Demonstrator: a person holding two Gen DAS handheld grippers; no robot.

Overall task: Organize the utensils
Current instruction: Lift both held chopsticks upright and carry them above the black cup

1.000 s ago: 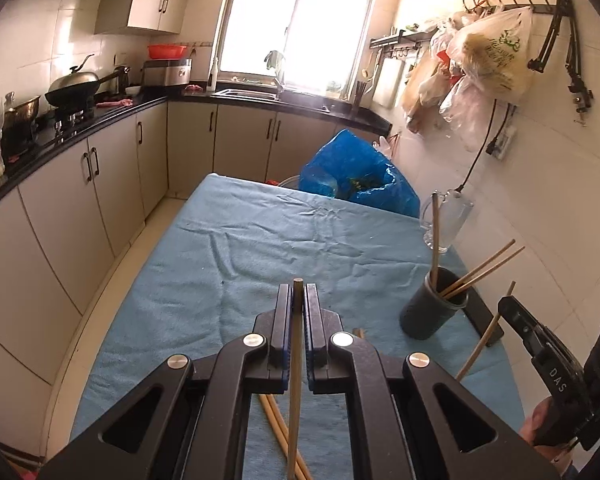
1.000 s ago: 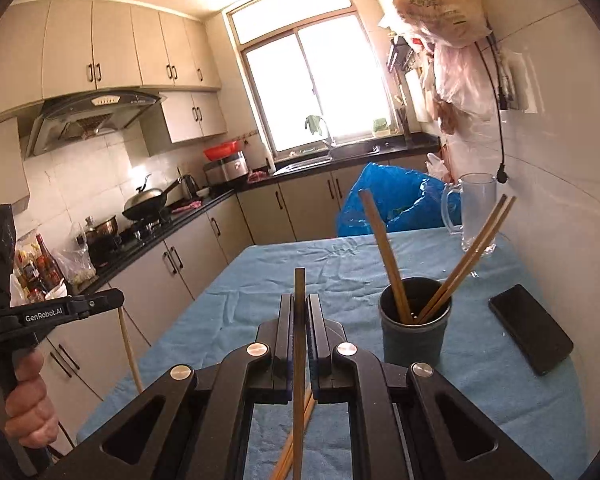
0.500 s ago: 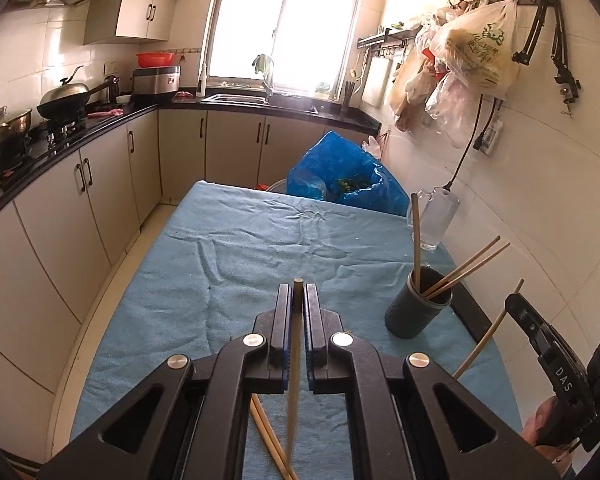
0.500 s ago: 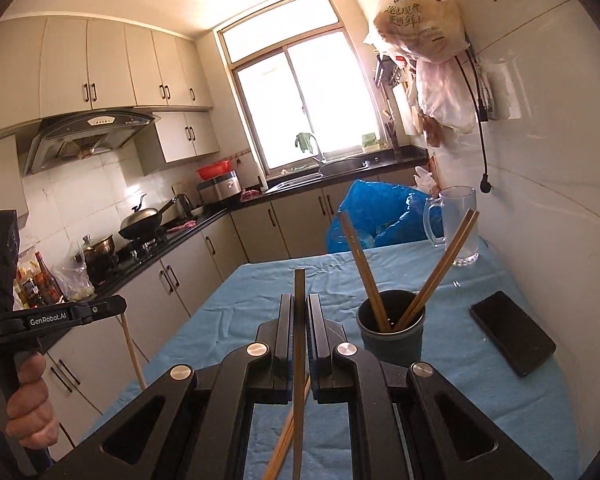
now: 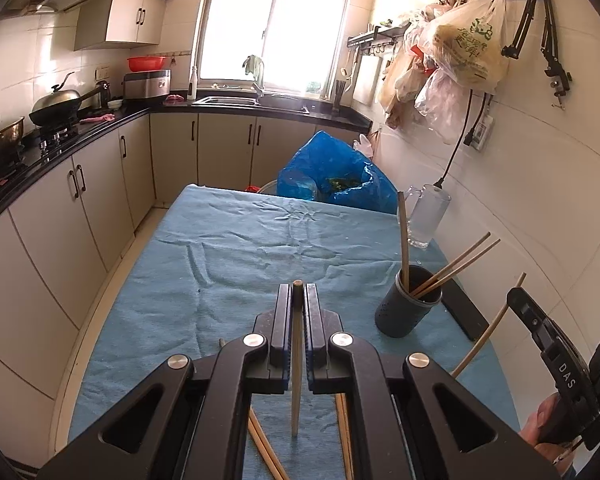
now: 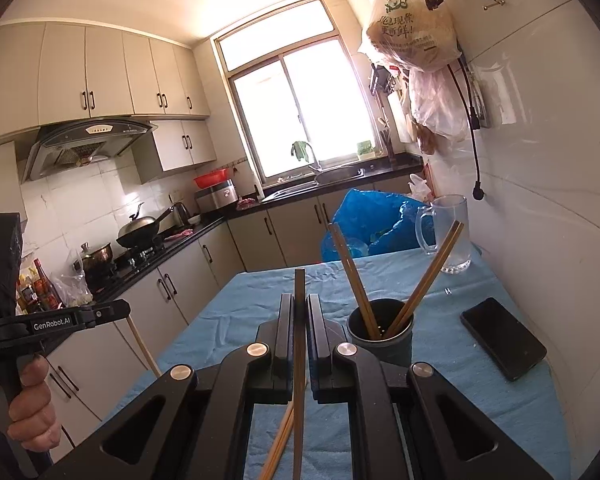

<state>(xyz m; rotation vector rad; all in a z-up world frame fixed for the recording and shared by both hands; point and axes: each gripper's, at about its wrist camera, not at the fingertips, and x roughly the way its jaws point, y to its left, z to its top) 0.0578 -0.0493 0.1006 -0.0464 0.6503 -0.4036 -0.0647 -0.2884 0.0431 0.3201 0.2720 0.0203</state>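
My left gripper (image 5: 297, 289) is shut on a pale wooden chopstick (image 5: 295, 384) that runs lengthwise between its pads. My right gripper (image 6: 299, 300) is shut on a darker chopstick (image 6: 299, 384) whose tip sticks up past the fingers. A dark grey utensil holder (image 5: 407, 312) (image 6: 381, 338) stands ahead on the blue tablecloth, right of both grippers, with three chopsticks leaning in it. Loose chopsticks (image 5: 262, 446) (image 6: 279, 440) lie on the cloth below the grippers. Each view also shows the other gripper at its edge, a chopstick hanging from it.
A black phone (image 6: 503, 338) lies right of the holder by the tiled wall. A glass mug (image 6: 448, 234) and a blue plastic bag (image 5: 336, 178) sit at the table's far end. Kitchen cabinets (image 5: 60, 216) run along the left.
Both grippers have drawn back a little from the holder, which now sits slightly further left in each view. Each still grips its chopstick.
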